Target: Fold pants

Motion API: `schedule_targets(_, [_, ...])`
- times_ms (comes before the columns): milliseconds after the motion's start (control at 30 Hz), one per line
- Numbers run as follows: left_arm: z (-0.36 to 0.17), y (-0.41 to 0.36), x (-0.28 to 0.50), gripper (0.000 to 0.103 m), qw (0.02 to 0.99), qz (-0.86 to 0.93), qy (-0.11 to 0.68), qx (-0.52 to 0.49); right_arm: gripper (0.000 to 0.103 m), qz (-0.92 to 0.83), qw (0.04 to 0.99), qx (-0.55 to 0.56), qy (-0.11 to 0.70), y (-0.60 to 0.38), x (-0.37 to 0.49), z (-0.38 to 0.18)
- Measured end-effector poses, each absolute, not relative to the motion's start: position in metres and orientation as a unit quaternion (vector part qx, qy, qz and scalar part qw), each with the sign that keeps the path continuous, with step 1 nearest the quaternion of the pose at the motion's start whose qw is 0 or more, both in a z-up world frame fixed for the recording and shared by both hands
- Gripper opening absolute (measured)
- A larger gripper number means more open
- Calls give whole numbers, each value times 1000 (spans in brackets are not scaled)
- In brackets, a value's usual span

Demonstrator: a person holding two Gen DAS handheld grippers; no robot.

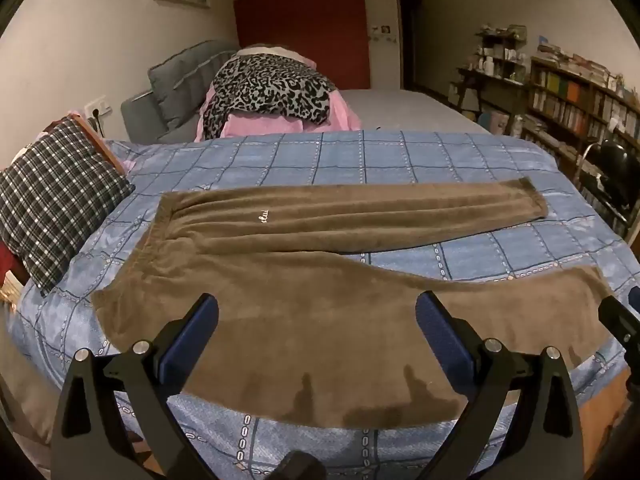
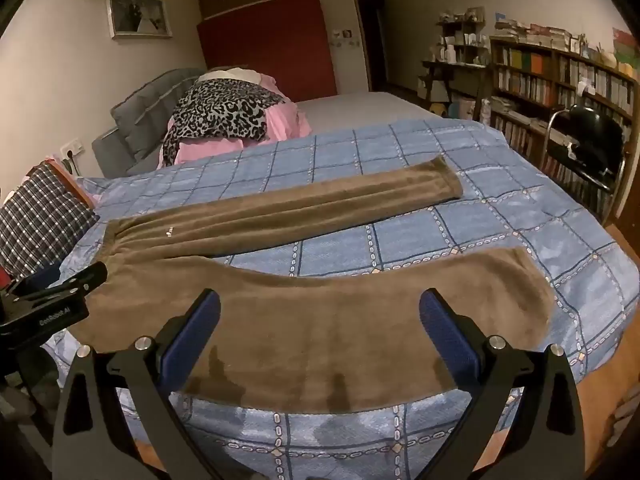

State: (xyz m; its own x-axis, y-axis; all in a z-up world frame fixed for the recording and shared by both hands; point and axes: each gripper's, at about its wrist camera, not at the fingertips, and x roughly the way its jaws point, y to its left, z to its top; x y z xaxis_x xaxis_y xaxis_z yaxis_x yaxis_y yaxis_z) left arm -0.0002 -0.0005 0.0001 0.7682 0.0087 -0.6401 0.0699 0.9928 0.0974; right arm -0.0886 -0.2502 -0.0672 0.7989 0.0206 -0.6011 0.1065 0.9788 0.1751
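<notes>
The brown fleece pants [image 1: 320, 280] lie flat on the blue checked bedcover [image 1: 460, 160]; above them, left tool [image 1: 316, 316] and right tool [image 2: 320, 312] are wide open, holding nothing.

The white lettering [image 1: 265, 215] on the pants [image 1: 320, 320] is too small to read. The plaid pillow [image 2: 44, 224] is cut off at the frame's left edge, and book titles on the bookshelf [image 2: 560, 76] at upper right are blurred.
</notes>
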Motion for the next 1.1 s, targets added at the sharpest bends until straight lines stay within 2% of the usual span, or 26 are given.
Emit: schedule_targets(1100, [0, -2, -1, 98, 937, -6, 343, 72, 101, -71, 944, 93, 308, -272, -95, -63])
